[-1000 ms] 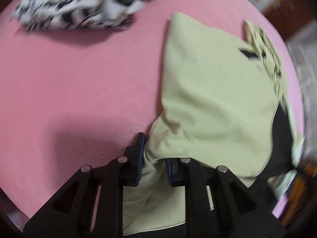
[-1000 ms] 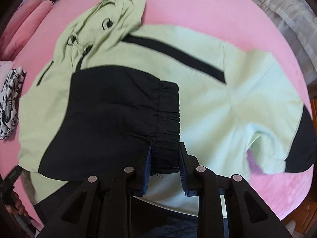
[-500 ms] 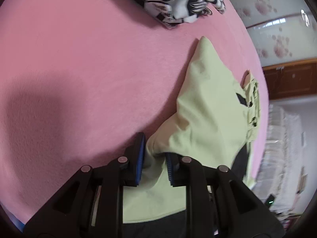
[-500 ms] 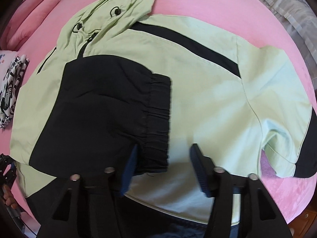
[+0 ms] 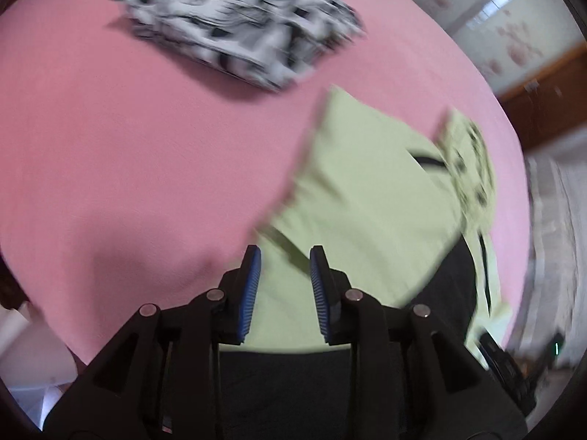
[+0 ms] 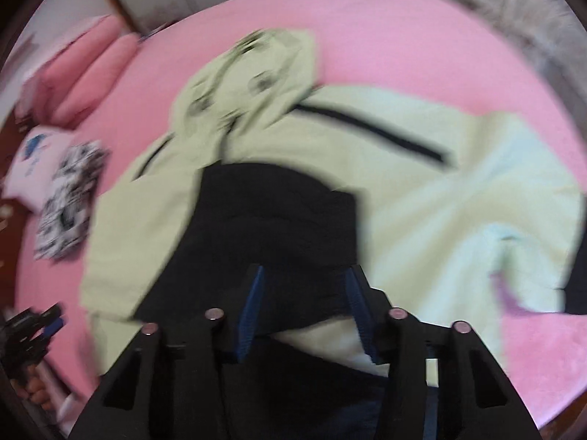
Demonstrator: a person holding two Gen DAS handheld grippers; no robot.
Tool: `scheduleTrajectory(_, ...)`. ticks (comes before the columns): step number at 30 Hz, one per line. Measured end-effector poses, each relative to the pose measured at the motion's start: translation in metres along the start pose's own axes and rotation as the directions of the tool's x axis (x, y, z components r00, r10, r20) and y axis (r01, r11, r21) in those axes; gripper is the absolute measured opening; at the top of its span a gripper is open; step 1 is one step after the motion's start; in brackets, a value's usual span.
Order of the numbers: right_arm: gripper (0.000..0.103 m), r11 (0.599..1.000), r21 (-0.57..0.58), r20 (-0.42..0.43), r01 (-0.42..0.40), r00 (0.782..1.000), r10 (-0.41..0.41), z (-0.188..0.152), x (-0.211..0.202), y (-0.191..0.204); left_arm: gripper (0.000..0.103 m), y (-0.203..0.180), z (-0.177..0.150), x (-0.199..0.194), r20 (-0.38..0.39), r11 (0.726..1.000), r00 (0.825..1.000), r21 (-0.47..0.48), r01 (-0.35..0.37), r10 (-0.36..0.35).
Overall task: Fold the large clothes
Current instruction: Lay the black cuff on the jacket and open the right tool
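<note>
A light green hooded jacket (image 6: 422,201) with black panels lies spread on the pink bed (image 6: 403,29), hood (image 6: 256,66) at the far end. One black sleeve (image 6: 286,220) is folded over the jacket's middle. My right gripper (image 6: 304,275) hovers over this sleeve's cuff end; its jaws are closing, a clear gap remains, and the pads do not press the cloth. In the left wrist view the jacket's green side (image 5: 367,190) lies flat. My left gripper (image 5: 284,256) hangs above its near edge, jaws opening, with fabric showing below the gap and nothing pinched.
A folded black-and-white patterned garment (image 5: 238,29) lies on the bed beyond the jacket. Pink pillows (image 6: 84,73) and a white garment with a blue print (image 6: 36,154) are at the far left. A grey blanket (image 6: 513,7) and a wooden cabinet (image 5: 543,84) border the bed.
The left gripper let go of the green fabric it pinched and lifted away. The right gripper released the black cuff, spread wide, then narrowed again while pulling back.
</note>
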State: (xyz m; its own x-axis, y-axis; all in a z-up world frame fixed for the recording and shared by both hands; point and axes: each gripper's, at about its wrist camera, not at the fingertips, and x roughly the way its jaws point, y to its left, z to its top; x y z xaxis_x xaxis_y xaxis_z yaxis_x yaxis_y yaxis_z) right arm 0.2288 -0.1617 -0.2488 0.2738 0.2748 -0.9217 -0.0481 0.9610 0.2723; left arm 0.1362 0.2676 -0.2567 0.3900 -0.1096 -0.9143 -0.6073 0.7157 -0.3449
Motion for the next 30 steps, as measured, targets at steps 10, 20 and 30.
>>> scheduleTrajectory(10,0.006,0.971,0.078,-0.114,-0.226,0.966,0.234,-0.035,0.063,0.074,0.000,-0.112,-0.041,0.066,-0.227,0.943,0.974,0.324,0.071,0.005)
scheduleTrajectory(20,0.001,0.974,0.181,-0.040,0.133,0.991,-0.128,-0.016,0.053,-0.033,0.000,-0.046,0.018,0.066,-0.041,0.916,0.957,0.306,-0.261,0.287)
scheduleTrajectory(30,0.000,0.974,0.207,0.111,-0.092,0.991,0.070,-0.010,0.021,-0.023,0.000,-0.015,0.048,0.022,-0.026,0.951,0.973,0.218,-0.218,0.228)
